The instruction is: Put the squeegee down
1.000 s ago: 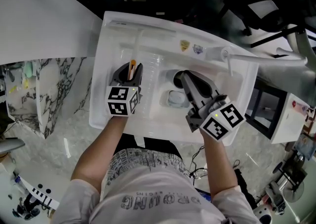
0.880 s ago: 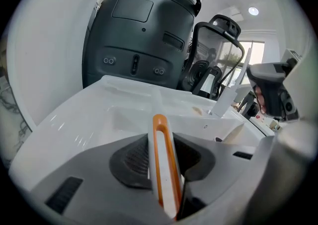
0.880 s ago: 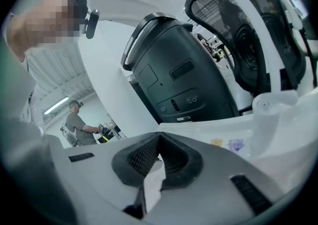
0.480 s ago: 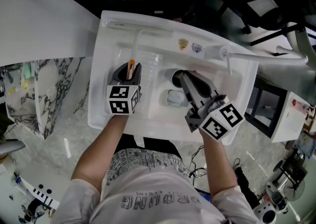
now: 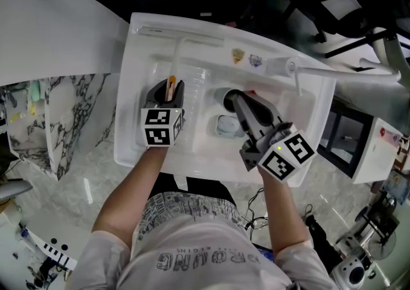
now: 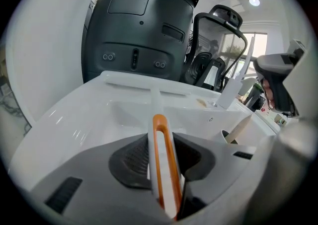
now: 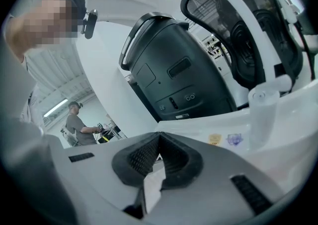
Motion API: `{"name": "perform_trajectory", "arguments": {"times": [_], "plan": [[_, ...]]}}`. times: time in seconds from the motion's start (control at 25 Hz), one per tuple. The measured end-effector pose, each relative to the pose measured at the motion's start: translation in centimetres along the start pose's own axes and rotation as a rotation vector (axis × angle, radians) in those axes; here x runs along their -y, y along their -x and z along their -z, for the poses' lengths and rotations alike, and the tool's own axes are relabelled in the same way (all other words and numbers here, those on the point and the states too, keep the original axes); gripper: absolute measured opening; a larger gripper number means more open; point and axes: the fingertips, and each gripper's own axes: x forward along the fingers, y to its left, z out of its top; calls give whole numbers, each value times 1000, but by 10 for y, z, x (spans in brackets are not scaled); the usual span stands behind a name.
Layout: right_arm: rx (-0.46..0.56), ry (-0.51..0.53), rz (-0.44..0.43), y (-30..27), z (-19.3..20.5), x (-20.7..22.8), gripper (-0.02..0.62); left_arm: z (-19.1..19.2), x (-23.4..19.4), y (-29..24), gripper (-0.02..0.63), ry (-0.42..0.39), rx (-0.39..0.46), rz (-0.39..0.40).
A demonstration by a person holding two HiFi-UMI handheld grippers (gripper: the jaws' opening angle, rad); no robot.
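The squeegee has a white handle with an orange edge point(image 5: 171, 86) point(image 6: 164, 162), and its thin white stem and crossbar reach out over the left half of the white sink point(image 5: 136, 68). My left gripper point(image 5: 168, 89) point(image 6: 164, 144) has the handle between its pads. Its jaws are opening slightly, and the pads still touch the handle. My right gripper point(image 5: 234, 98) point(image 7: 159, 138) hovers shut over the drain point(image 5: 221, 98) in the sink's right half, with nothing between its pads.
A small pale blue-grey object point(image 5: 228, 127) lies in the basin beside my right gripper. A white faucet point(image 5: 292, 68) stands on the far right rim. A large black appliance point(image 6: 136, 30) stands behind the sink. A marble counter point(image 5: 70, 122) lies to the left.
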Motion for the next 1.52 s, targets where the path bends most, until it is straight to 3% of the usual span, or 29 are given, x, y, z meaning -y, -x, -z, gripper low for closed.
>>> {"name": "perform_trajectory", "arguments": {"times": [0.36,0.84,1.52], "plan": [[5,-2,-1,-1,-1,-1,6,3,2,-3,161,-12,-32,3],[16,4,0,-2,-4,-6,6,-5,2,3,180,-23,-12,6],[75,53,-10,1,-23,-48,6,-40,6,59,186,-70,73,59]]}}
